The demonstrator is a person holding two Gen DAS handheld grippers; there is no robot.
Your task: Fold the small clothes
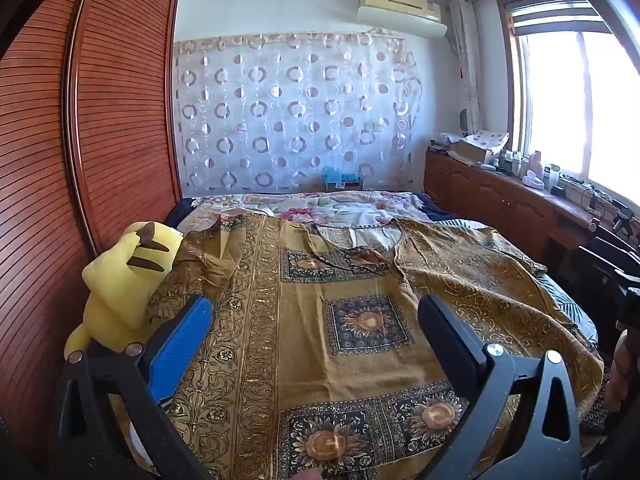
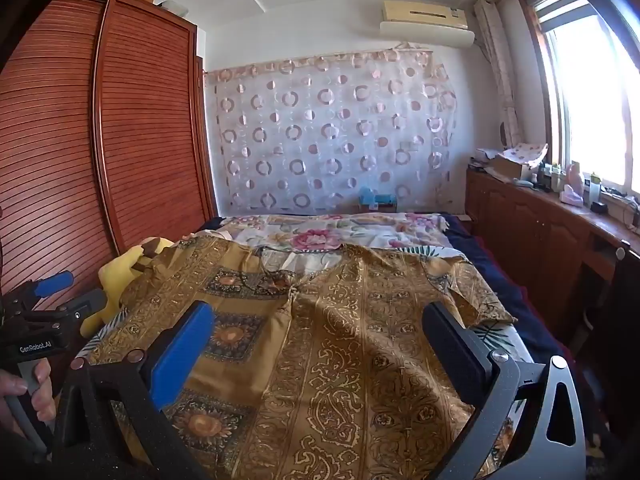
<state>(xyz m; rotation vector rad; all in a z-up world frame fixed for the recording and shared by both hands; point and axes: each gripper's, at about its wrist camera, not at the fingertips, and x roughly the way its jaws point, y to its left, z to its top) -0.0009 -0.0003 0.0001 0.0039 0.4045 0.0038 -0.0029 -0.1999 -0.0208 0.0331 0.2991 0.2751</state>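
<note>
Left wrist view: the left gripper (image 1: pixel 316 312) is hovering above the bed with its jaws standing fully apart, gripping nothing; one finger is carrying a blue pad (image 1: pixel 178 344), the other a black pad (image 1: pixel 452 340). The task's thing, a mustard-gold patterned garment (image 1: pixel 348 280) with sunflower squares and scrollwork bands, is lying spread out directly below and ahead of the gripper, its neckline (image 1: pixel 360 248) sitting farther ahead, beyond the fingertips. A yellow plush toy (image 1: pixel 124 276) is resting just outside the blue-padded finger, touching the garment's edge and lying against a louvred wooden wardrobe (image 1: pixel 80 128). A floral bedspread (image 1: pixel 320 208) is showing ahead of the garment, with a circle-patterned curtain (image 1: pixel 296 108) hanging on the far wall. Right wrist view: the right gripper (image 2: pixel 316 320) is likewise hovering with its jaws released wide, nothing between them, over the same garment (image 2: pixel 360 340), which is lying beneath and ahead of it; one sleeve (image 2: pixel 468 280) is extending outward beyond the black-padded finger. The left gripper (image 2: pixel 52 292) is appearing outside the blue-padded finger, its handle being held by a hand (image 2: pixel 28 396). The plush toy (image 2: pixel 120 268) is lying beyond it. A wooden cabinet (image 2: pixel 540 224) under a bright window (image 2: pixel 592 92) is running along the black-padded side.
</note>
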